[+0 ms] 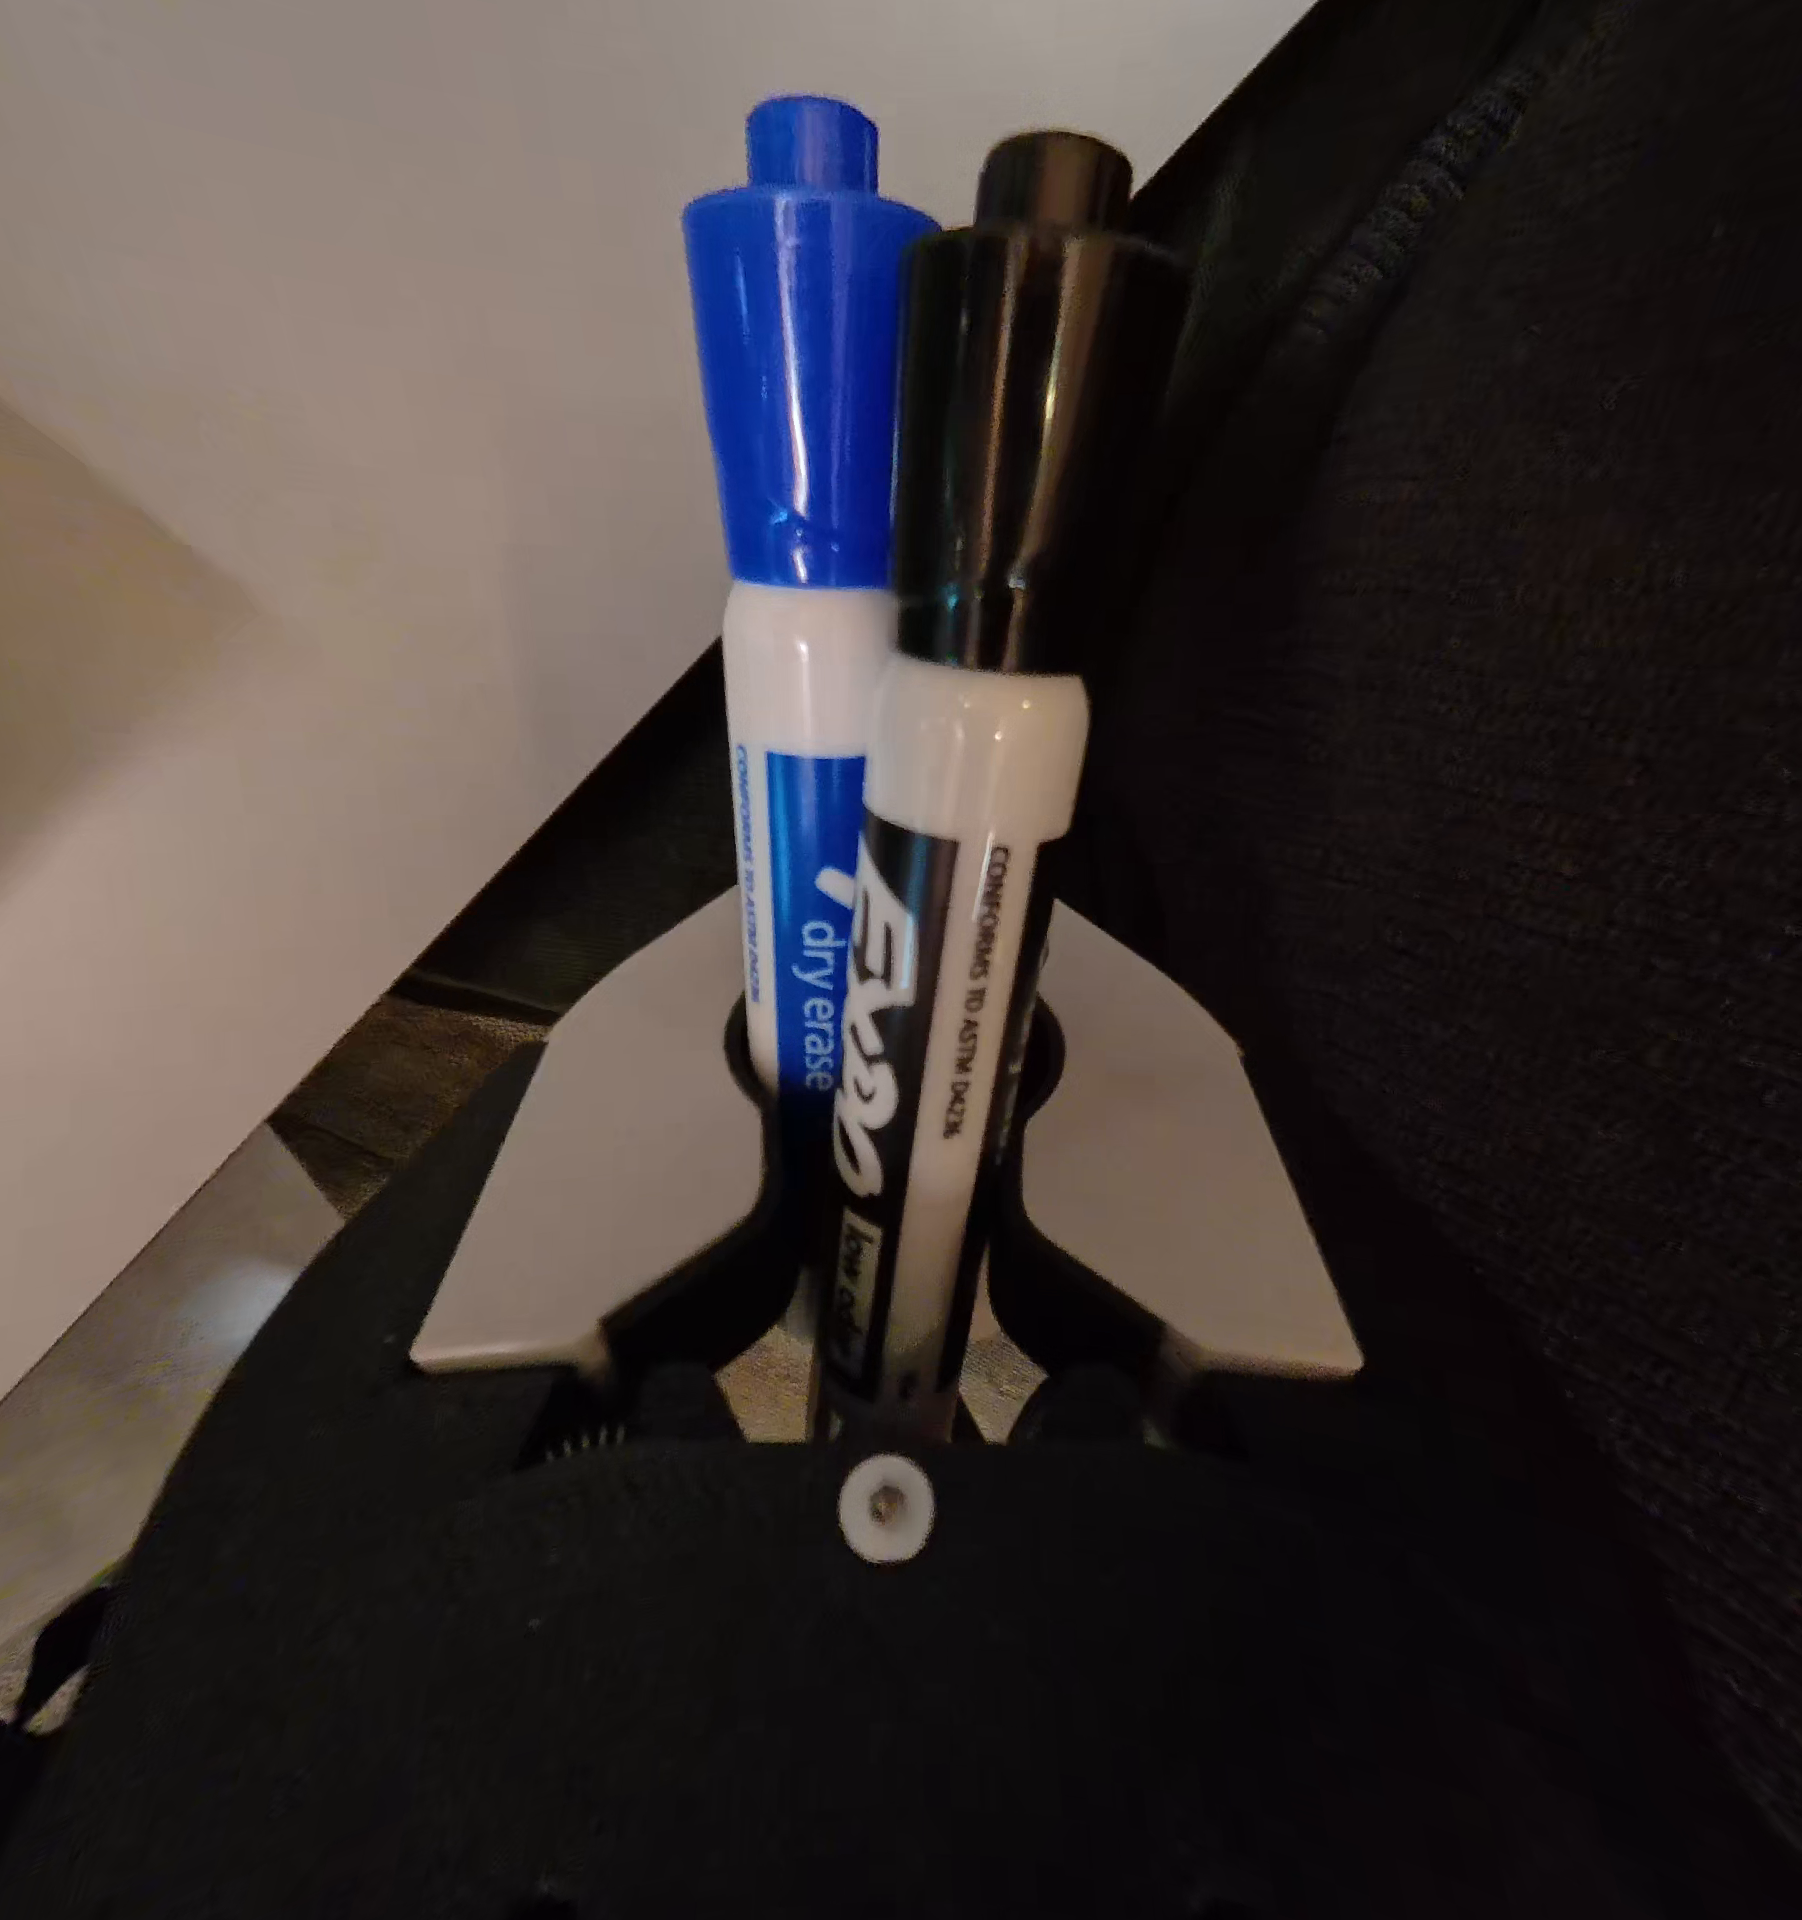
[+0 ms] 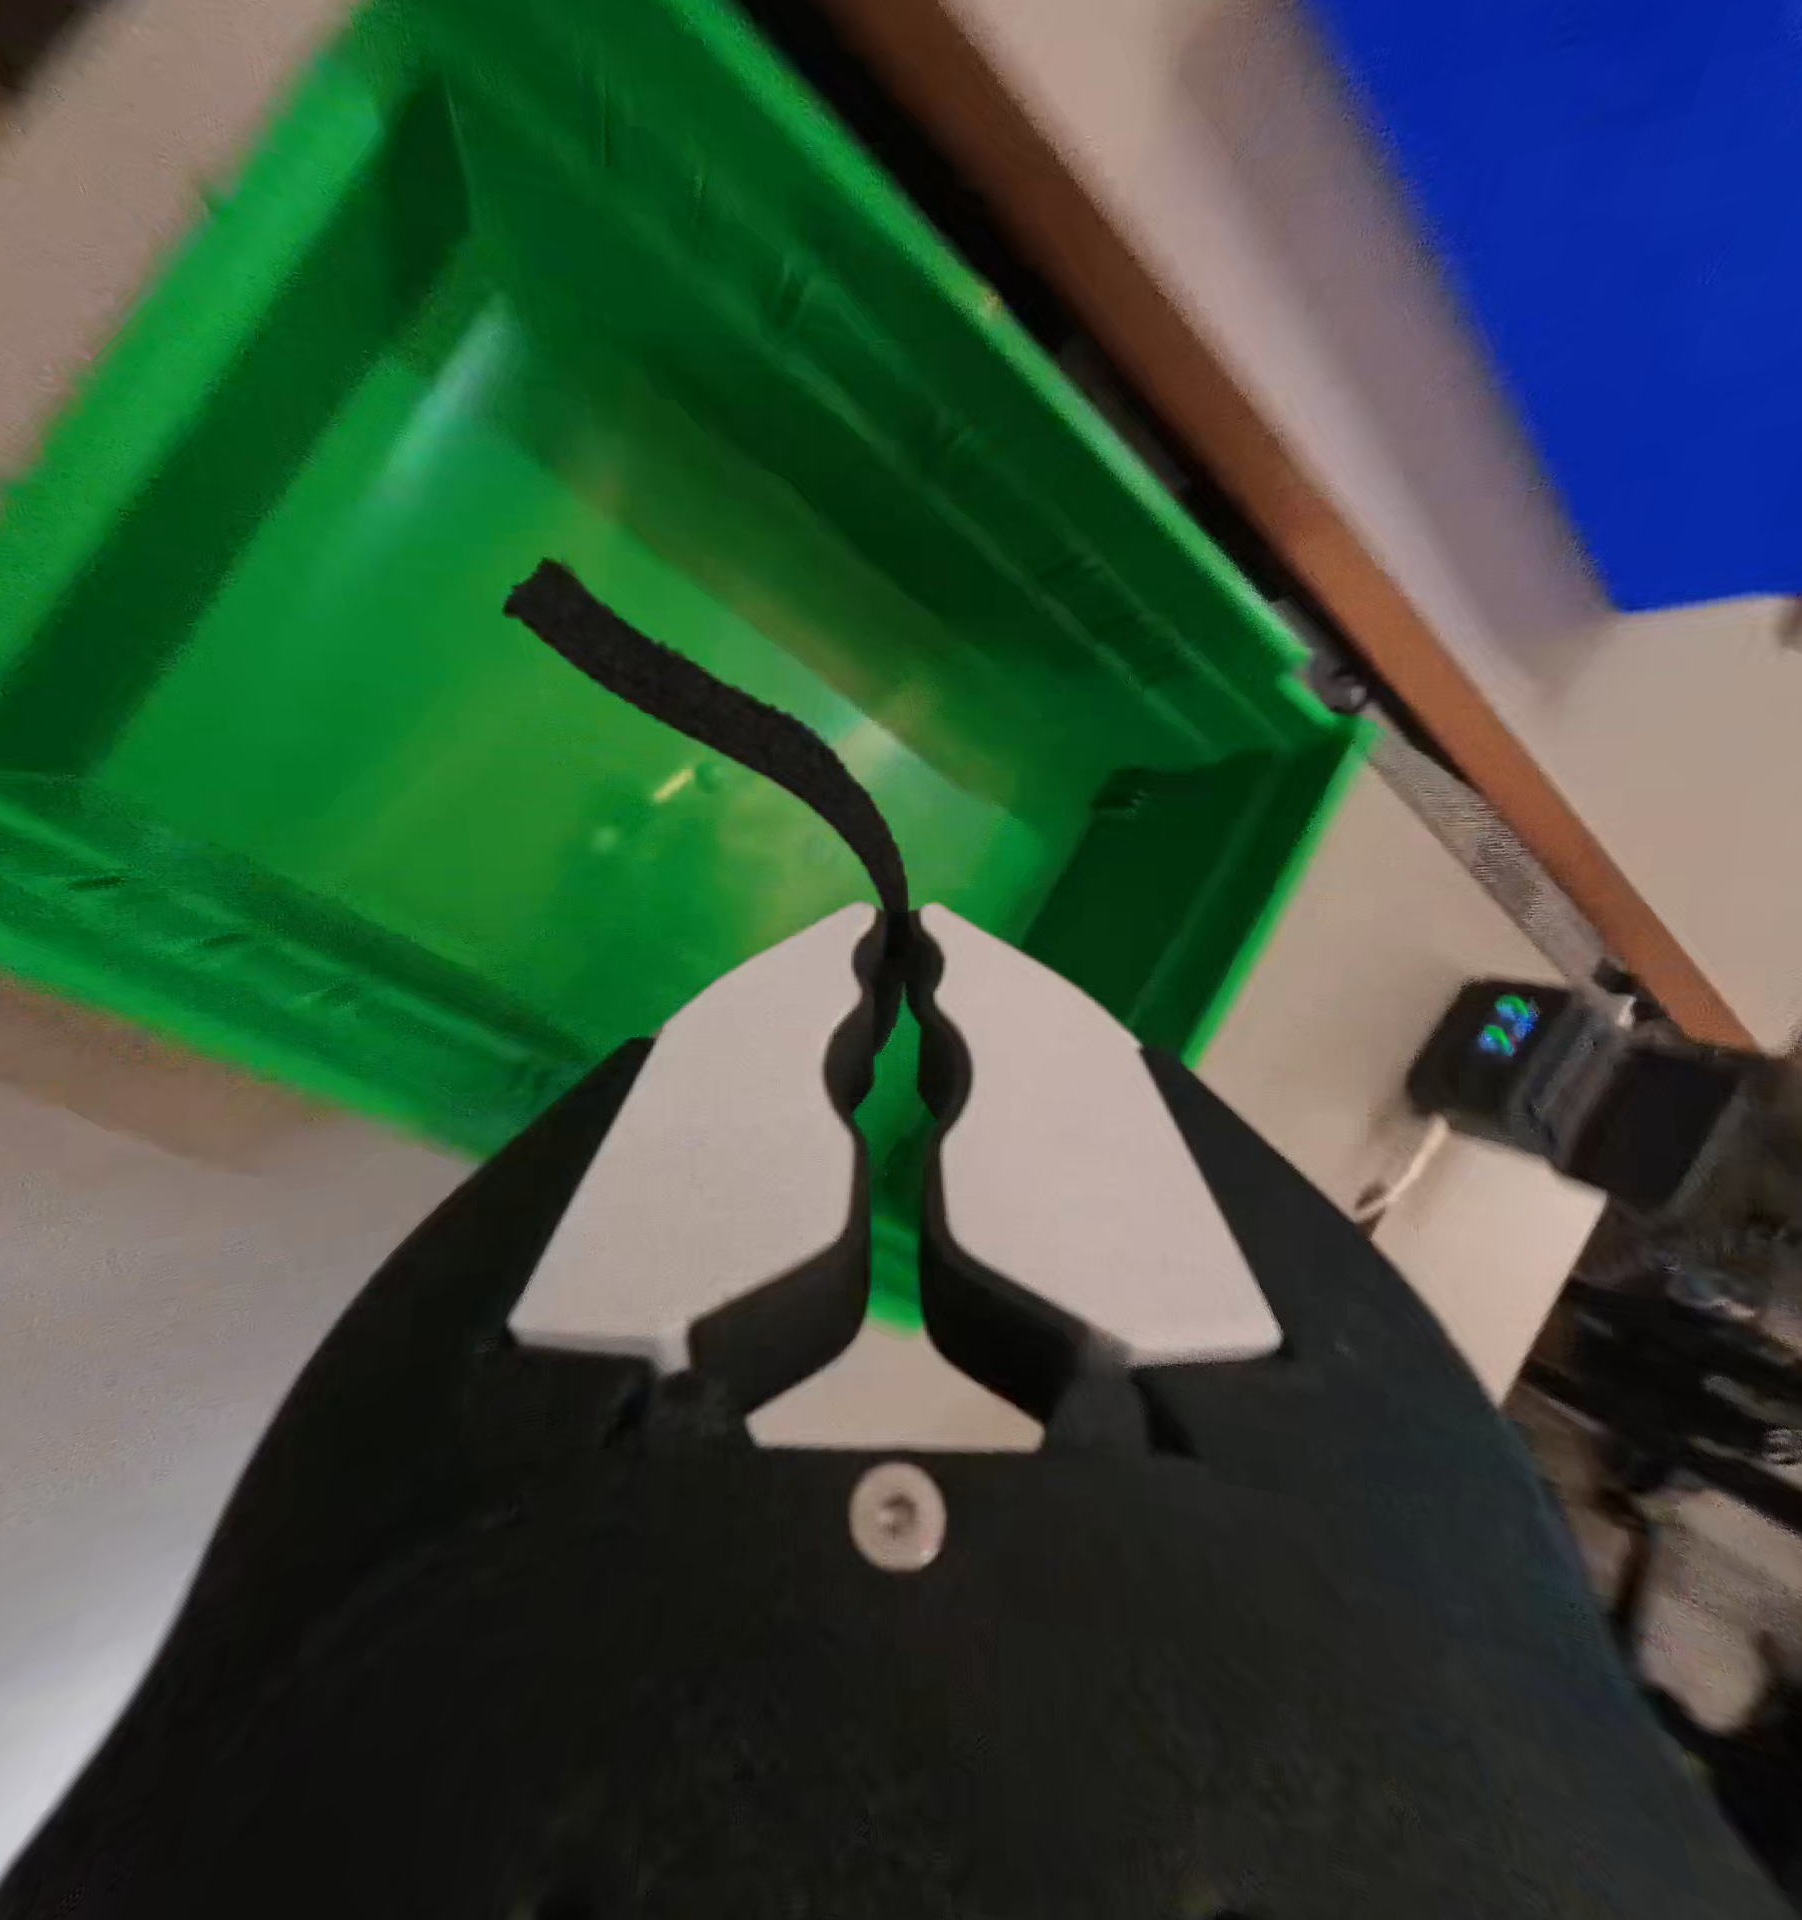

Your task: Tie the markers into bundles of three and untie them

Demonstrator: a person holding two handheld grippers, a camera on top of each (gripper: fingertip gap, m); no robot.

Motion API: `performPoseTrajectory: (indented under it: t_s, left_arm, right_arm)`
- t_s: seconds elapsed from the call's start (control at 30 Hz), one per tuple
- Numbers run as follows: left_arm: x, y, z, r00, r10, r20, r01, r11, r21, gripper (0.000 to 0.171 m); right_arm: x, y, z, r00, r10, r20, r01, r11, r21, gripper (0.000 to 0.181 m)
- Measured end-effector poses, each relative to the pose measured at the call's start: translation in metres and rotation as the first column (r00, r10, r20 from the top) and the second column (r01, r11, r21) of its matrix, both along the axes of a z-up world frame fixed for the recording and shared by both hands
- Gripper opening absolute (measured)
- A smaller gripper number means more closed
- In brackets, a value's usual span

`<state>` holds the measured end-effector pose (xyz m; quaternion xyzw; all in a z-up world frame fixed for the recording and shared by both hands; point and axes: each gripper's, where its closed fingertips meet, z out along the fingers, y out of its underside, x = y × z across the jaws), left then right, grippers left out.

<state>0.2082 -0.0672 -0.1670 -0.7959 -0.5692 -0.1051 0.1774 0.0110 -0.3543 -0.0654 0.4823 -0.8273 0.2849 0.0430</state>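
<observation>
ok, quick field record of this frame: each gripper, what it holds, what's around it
left gripper: shut on two markers
blue-capped marker: capped, pointing away from the camera
black-capped marker: capped, beside the blue one, touching it
near left: dark fabric on the right, white surface behind
right gripper: shut on a black strap at its tips
beyond right: open green bin, strap hanging free over its inside
blur: right view smeared

Blue-capped marker (image 1: 809, 395), black-capped marker (image 1: 1001, 416), both white-barrelled; black strap (image 2: 710, 717) over bright green bin (image 2: 201, 894)
</observation>
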Motion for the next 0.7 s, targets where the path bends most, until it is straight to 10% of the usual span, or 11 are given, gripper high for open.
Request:
performPoseTrajectory:
  t_s: [0.2,0.43,0.57,0.7]
  left_arm:
    - [-0.008,0.016,0.007,0.998,-0.061,-0.034,0.060,0.998,-0.036,0.043]
    - [-0.032,0.042,0.009,0.979,-0.194,-0.056,0.187,0.976,-0.108,0.043]
    - [-0.050,0.059,0.007,0.958,-0.284,-0.043,0.277,0.953,-0.124,0.043]
    - [-0.074,0.073,0.006,0.931,-0.363,-0.039,0.356,0.927,-0.122,0.043]
  right_arm:
    - [-0.086,0.176,0.039,0.941,-0.314,-0.124,0.307,0.949,-0.073,0.003]
    - [-0.171,0.435,-0.086,0.532,-0.778,-0.336,0.843,0.522,0.126,0.003]
    - [-0.172,0.494,-0.111,0.303,-0.942,-0.143,0.940,0.271,0.208,0.004]
    - [-0.144,0.497,-0.116,0.249,-0.963,0.106,0.913,0.269,0.306,0.044]
